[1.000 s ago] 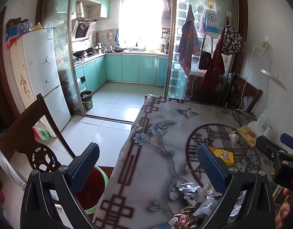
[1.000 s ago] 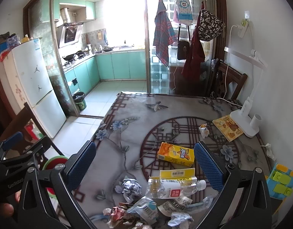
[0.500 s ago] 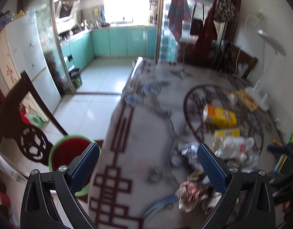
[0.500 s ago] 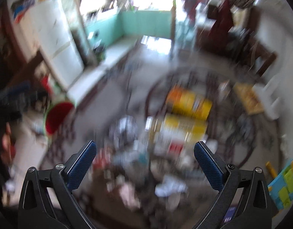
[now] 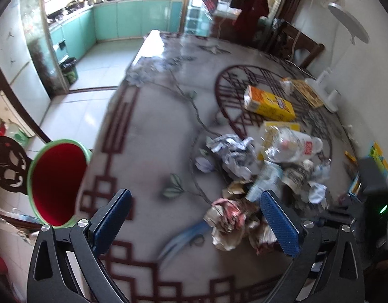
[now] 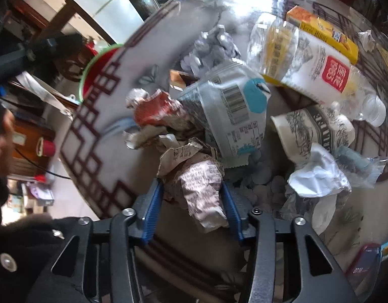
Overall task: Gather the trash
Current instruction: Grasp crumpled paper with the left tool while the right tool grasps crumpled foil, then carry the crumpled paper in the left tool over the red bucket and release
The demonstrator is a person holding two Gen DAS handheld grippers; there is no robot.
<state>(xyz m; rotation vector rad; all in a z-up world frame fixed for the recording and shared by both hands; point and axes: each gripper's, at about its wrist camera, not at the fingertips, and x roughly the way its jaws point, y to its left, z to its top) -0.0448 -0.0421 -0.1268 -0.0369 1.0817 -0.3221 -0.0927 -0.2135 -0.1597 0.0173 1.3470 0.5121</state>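
A heap of trash lies on the patterned table (image 5: pixel 148 136): crumpled paper (image 5: pixel 231 151), a clear plastic bottle (image 5: pixel 289 144), an orange carton (image 5: pixel 267 103), wrappers. A red bin with a green rim (image 5: pixel 55 181) stands beside the table's left edge. My left gripper (image 5: pixel 194 219) is open and empty above the near table edge, left of the heap. My right gripper (image 6: pixel 194 207) is down in the heap, its blue pads closed against a crumpled printed paper wad (image 6: pixel 199 189). The bottle (image 6: pixel 307 60), a paper cup (image 6: pixel 317 128) and the bin (image 6: pixel 98 73) show beyond it.
A white desk lamp (image 5: pixel 340 50) and a yellow booklet (image 5: pixel 307 93) stand at the table's far right. Wooden chairs (image 5: pixel 7 151) stand left of the bin and behind the table. The tiled kitchen floor (image 5: pixel 93 75) lies to the left.
Both grippers tilted down toward the table. The right gripper dropped into the trash heap and its jaws closed from wide open onto the crumpled paper wad. The left stayed open.
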